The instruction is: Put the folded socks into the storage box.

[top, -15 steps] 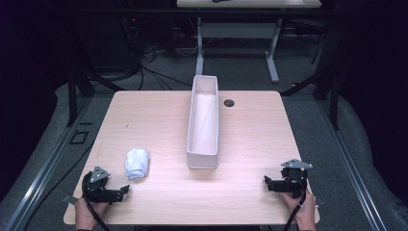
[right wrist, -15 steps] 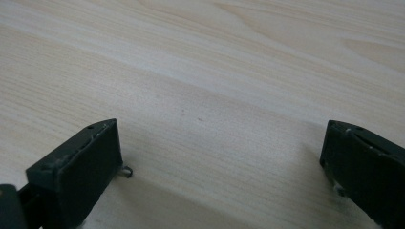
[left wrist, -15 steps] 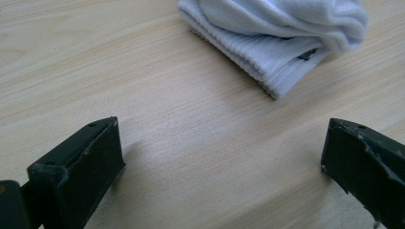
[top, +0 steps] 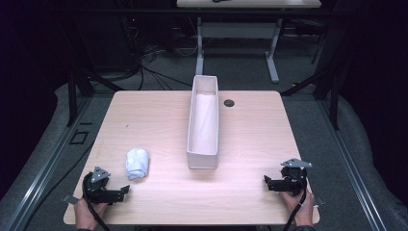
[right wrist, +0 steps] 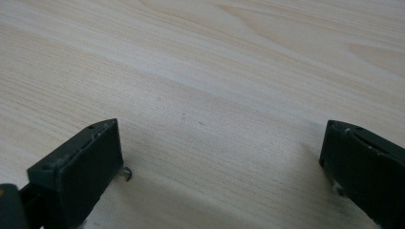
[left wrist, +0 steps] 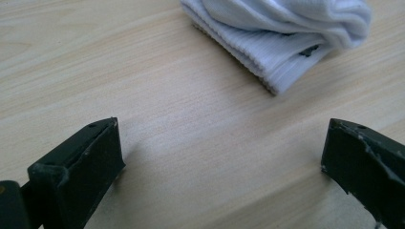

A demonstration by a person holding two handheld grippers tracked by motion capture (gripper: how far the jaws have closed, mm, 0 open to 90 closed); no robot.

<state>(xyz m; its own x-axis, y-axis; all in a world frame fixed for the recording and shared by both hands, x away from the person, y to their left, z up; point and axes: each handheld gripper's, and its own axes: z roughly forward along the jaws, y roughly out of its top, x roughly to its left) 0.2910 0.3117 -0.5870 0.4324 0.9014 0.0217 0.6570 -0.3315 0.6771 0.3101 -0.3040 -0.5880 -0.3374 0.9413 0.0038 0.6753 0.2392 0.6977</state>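
Little has been shifted since the earlier frame: the rolled white sock [top: 137,163] is found just ahead of the wide-spread left gripper [top: 111,194], well apart from the equally wide right gripper [top: 270,183].

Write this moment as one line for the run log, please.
left gripper: open, empty, near rolled white socks | right gripper: open, empty, over bare table | white bin: centre, looks empty

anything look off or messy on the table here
Nothing stands out. The rolled white socks lie intact on the table, apart from the long white bin, which stands upright and square. Both grippers, left and right, rest open near the front edge.
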